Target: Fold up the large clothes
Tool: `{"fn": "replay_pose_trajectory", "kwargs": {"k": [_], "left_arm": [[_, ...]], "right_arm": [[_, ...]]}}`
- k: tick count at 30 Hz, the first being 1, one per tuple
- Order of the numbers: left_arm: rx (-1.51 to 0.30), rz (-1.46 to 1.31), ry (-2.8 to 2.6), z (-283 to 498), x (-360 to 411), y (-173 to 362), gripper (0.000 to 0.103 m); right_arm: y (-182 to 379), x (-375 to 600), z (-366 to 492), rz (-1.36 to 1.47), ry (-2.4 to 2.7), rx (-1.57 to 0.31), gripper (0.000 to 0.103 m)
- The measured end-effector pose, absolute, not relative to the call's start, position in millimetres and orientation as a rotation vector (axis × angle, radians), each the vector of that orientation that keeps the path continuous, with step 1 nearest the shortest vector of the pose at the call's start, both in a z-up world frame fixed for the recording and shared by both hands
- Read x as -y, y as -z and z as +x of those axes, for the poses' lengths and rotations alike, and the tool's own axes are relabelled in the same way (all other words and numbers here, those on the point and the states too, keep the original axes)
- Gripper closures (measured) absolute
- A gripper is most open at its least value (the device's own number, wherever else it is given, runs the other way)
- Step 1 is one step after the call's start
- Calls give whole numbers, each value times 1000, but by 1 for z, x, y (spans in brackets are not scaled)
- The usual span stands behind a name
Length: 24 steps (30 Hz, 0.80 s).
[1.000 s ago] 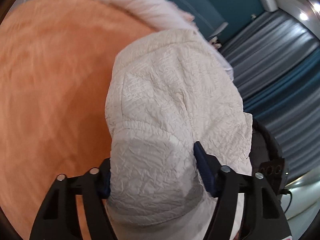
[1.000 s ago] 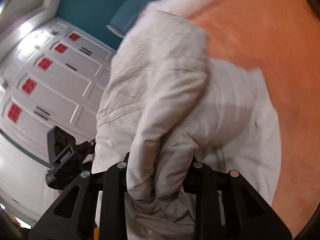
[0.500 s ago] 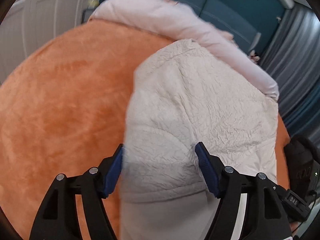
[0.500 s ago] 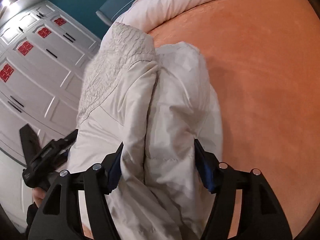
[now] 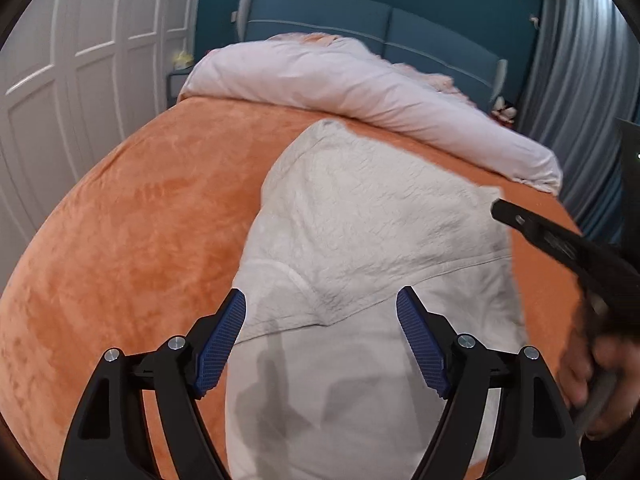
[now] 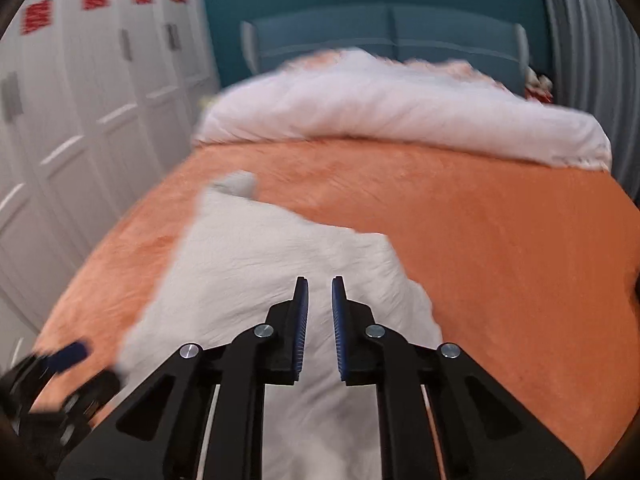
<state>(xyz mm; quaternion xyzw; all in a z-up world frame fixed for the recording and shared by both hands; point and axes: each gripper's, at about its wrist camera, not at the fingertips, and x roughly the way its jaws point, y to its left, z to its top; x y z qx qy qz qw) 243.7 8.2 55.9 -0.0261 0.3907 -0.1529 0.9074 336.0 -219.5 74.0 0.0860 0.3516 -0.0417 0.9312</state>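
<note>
Through the left wrist camera: left gripper [image 5: 320, 320] spread wide, blue pads [image 5: 220, 340] hanging apart over the near half of the white garment [image 5: 372, 216], pinching nothing. Garment laid flat on the orange bedspread [image 5: 140, 220], a crinkled upper layer doubled over a smoother lower one, likely so the fold can settle under its own weight while the tool stands off. At the right edge, part of the right gripper's black body, with a blurred hand beside it. Beyond, a rolled pale duvet [image 5: 360, 92] across the bed, then a blue headboard [image 5: 360, 28], white wardrobe doors [image 5: 80, 60] and grey curtains [image 5: 580, 60]. Through the right wrist camera: right gripper [image 6: 320, 320] nearly pressed together, a narrow gap between the pads, no cloth caught there, poised above the garment [image 6: 260, 264]. Picture blurred. Same bedspread [image 6: 500, 240], duvet [image 6: 400, 108], and wardrobe doors [image 6: 80, 100] bearing red labels.
</note>
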Motion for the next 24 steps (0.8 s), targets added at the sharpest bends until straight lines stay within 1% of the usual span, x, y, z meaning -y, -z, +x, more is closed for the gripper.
{"fn": "replay_pose_trajectory", "kwargs": {"k": [1,2,3,4,6,7,9,10,13,14,15,16,17,18,19,20,21,24], "left_arm": [[-815,-32,293,246,-5,-47,27],[-823,-15,278,245,-1,-40,27],[-833,-4,268,246,-2,-33,27],[-842,-2,267,249,-2,-24,18],[-837,-60,308,248,-7,-14,9],[-852,-74,300,249,-8,-8,8],[-850,-73,287,251,-10,-4,8],[-855,-71,277,253,-13,-4,8],[-853,-57,246,252,-21,-8,9],[-848,-48,243,250,-23,-8,9],[-845,-43,241,249,-24,-8,9],[-844,-45,239,248,-25,-7,9],[-851,-50,236,248,-24,-6,9],[-861,-63,240,248,-22,-5,8],[-868,-70,237,248,-21,-6,9],[-869,-64,220,246,-20,-8,9],[-865,-47,204,243,-20,-12,14],[-830,-6,206,223,-24,-28,15]], "right_arm": [[-53,230,343,198,123,-761,98],[-35,238,348,236,134,-800,102],[-9,249,352,284,155,-843,103],[8,254,350,305,182,-854,103],[26,256,333,330,206,-817,103],[29,256,330,342,203,-808,103],[24,256,335,343,190,-828,103],[12,258,334,358,194,-834,103],[-25,258,312,450,145,-750,101],[-28,256,302,451,140,-744,101],[-25,256,293,448,131,-757,100],[-12,252,291,428,118,-810,101],[3,241,305,398,107,-859,103],[15,237,306,359,106,-885,103],[15,235,307,332,122,-887,103],[7,233,303,324,134,-894,103],[-7,232,296,351,115,-882,100],[-38,229,260,390,48,-802,98]]}}
